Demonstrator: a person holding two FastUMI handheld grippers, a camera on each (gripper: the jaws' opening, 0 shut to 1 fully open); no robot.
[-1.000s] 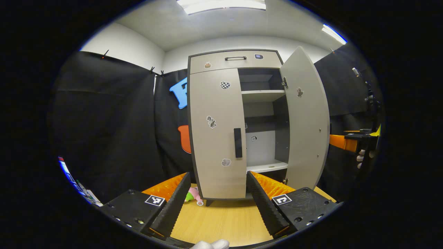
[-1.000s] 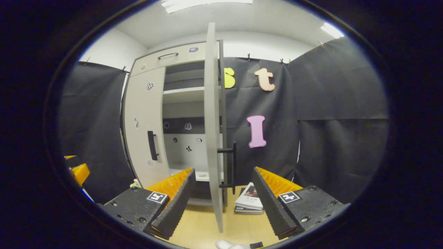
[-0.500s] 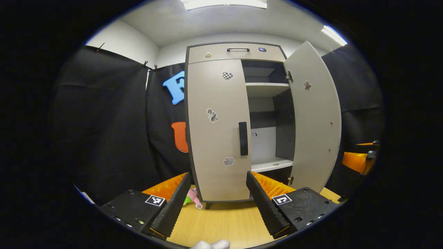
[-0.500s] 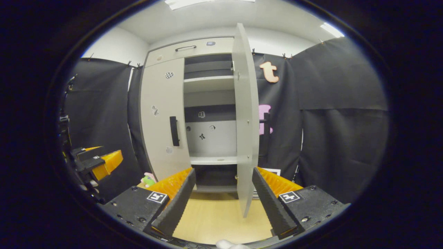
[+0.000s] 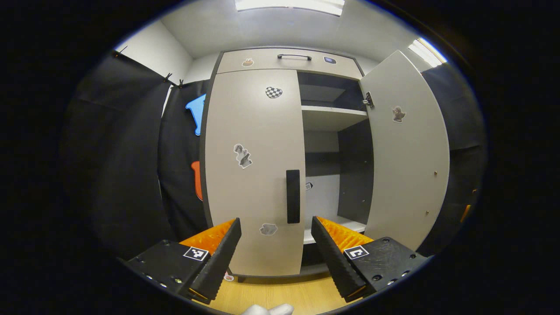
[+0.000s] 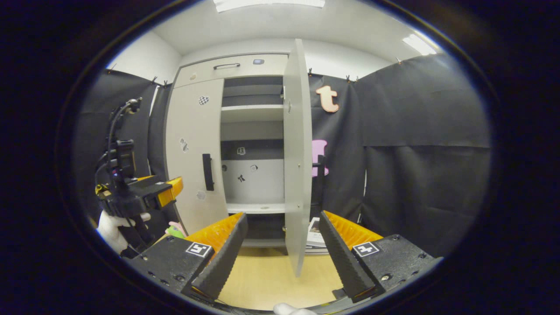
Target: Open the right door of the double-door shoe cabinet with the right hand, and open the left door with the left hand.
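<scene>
Your left claw [image 5: 275, 245] points level at the shut left door's handle [image 5: 293, 196], gaping wide; your right claw [image 6: 282, 243] gapes wide too.

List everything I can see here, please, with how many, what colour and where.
Tall beige double-door shoe cabinet: one, beige with dark edges, on the floor.
Left door: one, beige, closed, black bar handle.
Right door: one, beige, swung open.
Inner shelves: two visible, pale, bare.
Top drawer: one, beige, dark handle.
Stickers: several, mostly grey, on doors and back panel.
Stacked books: a few, pale, floor behind right door.
Small plush toy: one, pink-green, floor left of cabinet.
Wooden floor: light.
Left gripper: open, facing handle.
Right gripper: open.
Gloved hand: white, holds left gripper.
</scene>
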